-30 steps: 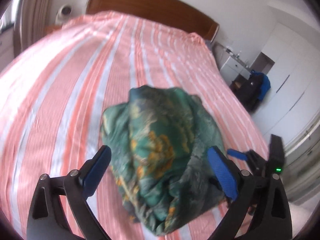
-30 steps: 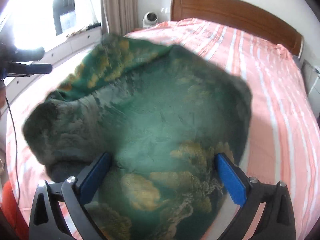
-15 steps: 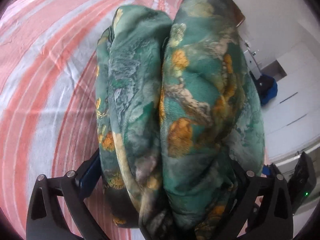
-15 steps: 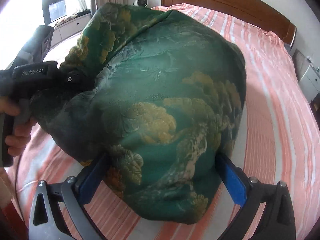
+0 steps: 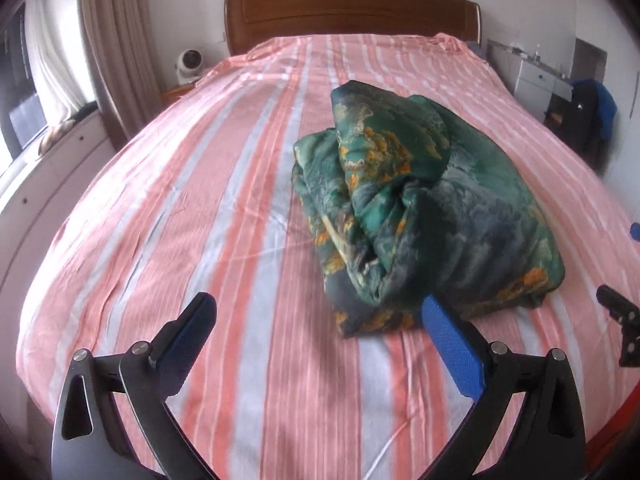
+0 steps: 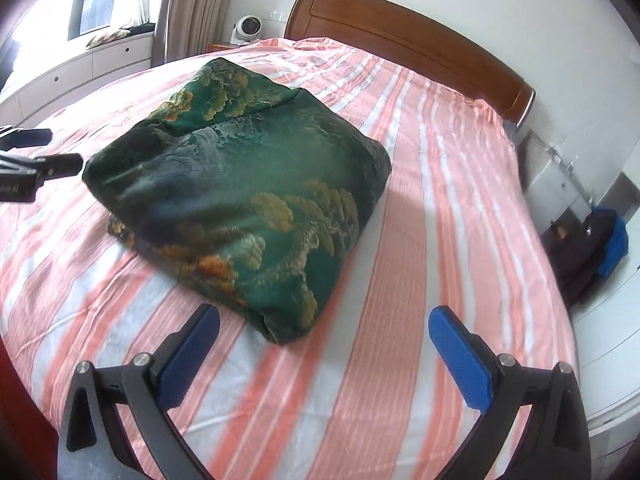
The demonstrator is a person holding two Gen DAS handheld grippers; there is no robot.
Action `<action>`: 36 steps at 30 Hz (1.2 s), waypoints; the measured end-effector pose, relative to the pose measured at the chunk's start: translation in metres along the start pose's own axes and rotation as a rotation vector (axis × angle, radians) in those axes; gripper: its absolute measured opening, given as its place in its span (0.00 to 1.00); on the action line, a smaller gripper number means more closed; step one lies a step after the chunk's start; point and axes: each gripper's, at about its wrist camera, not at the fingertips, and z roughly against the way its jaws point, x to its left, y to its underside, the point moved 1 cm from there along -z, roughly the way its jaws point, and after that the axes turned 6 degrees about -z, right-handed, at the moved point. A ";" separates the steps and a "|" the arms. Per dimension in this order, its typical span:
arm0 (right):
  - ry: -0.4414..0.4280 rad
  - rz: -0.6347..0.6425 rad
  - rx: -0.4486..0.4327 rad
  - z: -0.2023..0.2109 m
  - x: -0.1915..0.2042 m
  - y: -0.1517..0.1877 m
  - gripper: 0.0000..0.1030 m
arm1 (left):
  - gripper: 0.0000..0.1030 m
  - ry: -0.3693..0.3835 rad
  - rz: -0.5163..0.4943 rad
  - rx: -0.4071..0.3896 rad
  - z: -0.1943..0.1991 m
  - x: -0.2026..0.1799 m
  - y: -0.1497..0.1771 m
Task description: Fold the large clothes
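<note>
A dark green garment (image 5: 424,216) with gold and white print lies as a thick folded bundle on the pink-and-white striped bed (image 5: 200,208). My left gripper (image 5: 318,308) stands wide open just short of the bundle's near left corner, with only sheet between its blue pads. In the right wrist view the same garment (image 6: 248,184) shows a smooth top face. My right gripper (image 6: 324,316) is open too, just back from the bundle's near corner, with nothing in its grip. Each gripper shows at the edge of the other's view: the left gripper (image 6: 52,150), the right gripper (image 5: 626,268).
A wooden headboard (image 5: 352,12) closes the far end of the bed. A white fan (image 5: 188,66) and curtains (image 5: 116,40) stand at the far left, beside white window cabinets (image 6: 100,60). A white dresser (image 5: 536,76) and a dark bag with blue cloth (image 5: 592,112) stand at the right.
Half a second ago the bundle filled both views, sitting between each gripper's jaws. Now it lies free on the bed, and both grippers have drawn back from it, empty.
</note>
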 end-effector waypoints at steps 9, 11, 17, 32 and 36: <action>0.051 0.002 -0.025 0.023 -0.029 0.002 1.00 | 1.00 -0.186 -0.028 0.065 0.022 -0.014 0.059; 0.065 0.001 -0.034 0.029 -0.034 0.004 1.00 | 1.00 -0.197 -0.035 0.086 0.018 -0.018 0.065; 0.037 -0.039 -0.032 0.029 -0.045 0.011 1.00 | 0.99 0.080 0.022 0.263 -0.004 -0.025 0.083; -0.738 -0.814 0.194 -0.149 -0.140 0.017 1.00 | 1.00 0.465 0.168 0.294 -0.129 0.038 -0.025; -0.873 -0.853 0.263 -0.211 -0.114 -0.003 1.00 | 1.00 0.563 0.226 0.296 -0.157 0.041 -0.009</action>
